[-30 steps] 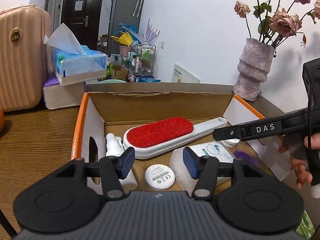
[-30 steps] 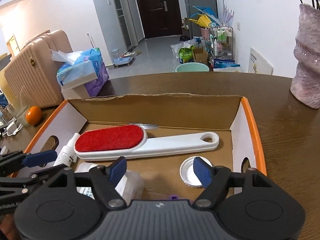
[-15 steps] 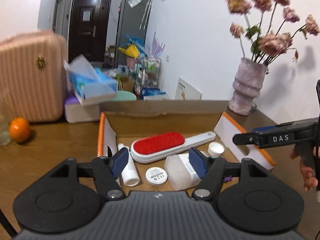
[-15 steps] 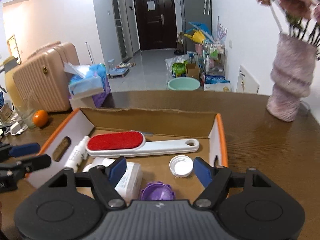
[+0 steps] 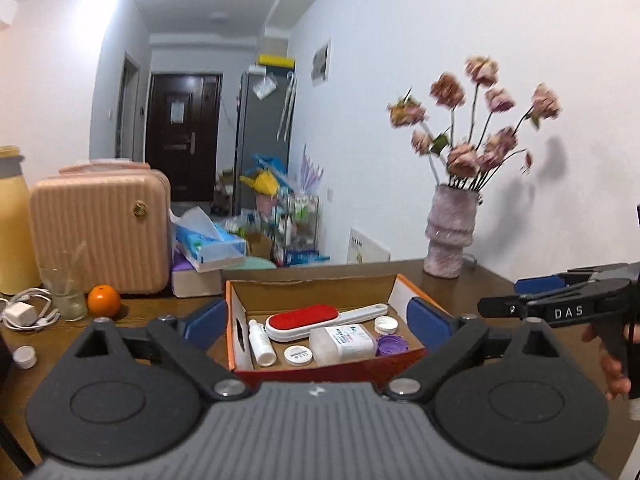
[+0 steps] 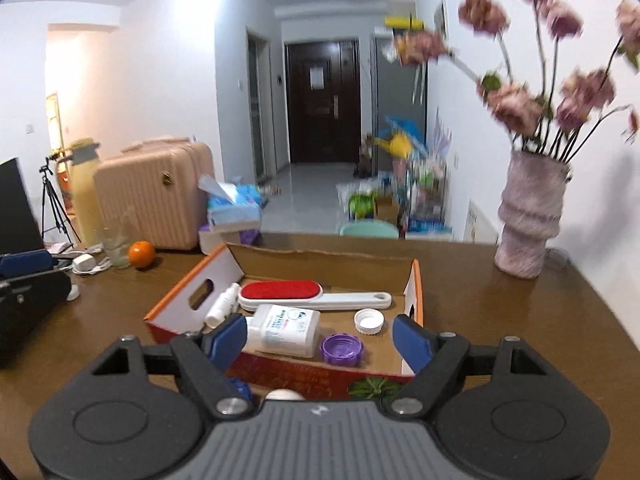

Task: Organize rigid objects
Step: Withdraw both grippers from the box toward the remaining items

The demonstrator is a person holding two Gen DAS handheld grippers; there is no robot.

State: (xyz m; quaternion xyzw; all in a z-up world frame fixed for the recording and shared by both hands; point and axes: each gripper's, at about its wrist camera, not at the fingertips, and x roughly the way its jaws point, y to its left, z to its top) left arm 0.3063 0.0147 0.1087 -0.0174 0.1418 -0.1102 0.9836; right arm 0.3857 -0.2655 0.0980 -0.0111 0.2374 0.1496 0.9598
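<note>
Left tongs (image 5: 314,320) and right tongs (image 6: 320,340): both opening, nothing between them. Cardboard box (image 6: 172,304) on bench (image 6: 500,320): holds lint brush (image 6: 304,295), spray bottle (image 6: 222,306), white container (image 6: 286,330), three caps. Packing apparently complete; loose white cap (image 5: 25,356) remains outside.

Open from above: orange-edged cardboard box (image 6: 416,280), its raised back flap and side walls blocking entry from behind and from the sides. Floor crowded by red-faced white lint brush (image 6: 312,295), small white spray bottle (image 6: 222,306), clear rectangular labelled container (image 6: 286,330), purple ribbed lid (image 6: 342,349), white cap (image 6: 369,321) and round white disc (image 5: 298,355). Bare brown wooden table (image 6: 500,320) right of box, up to pale ridged vase (image 6: 528,216). Left side hemmed by orange fruit (image 6: 141,254), glass (image 5: 66,292), charger cable (image 5: 26,312).
</note>
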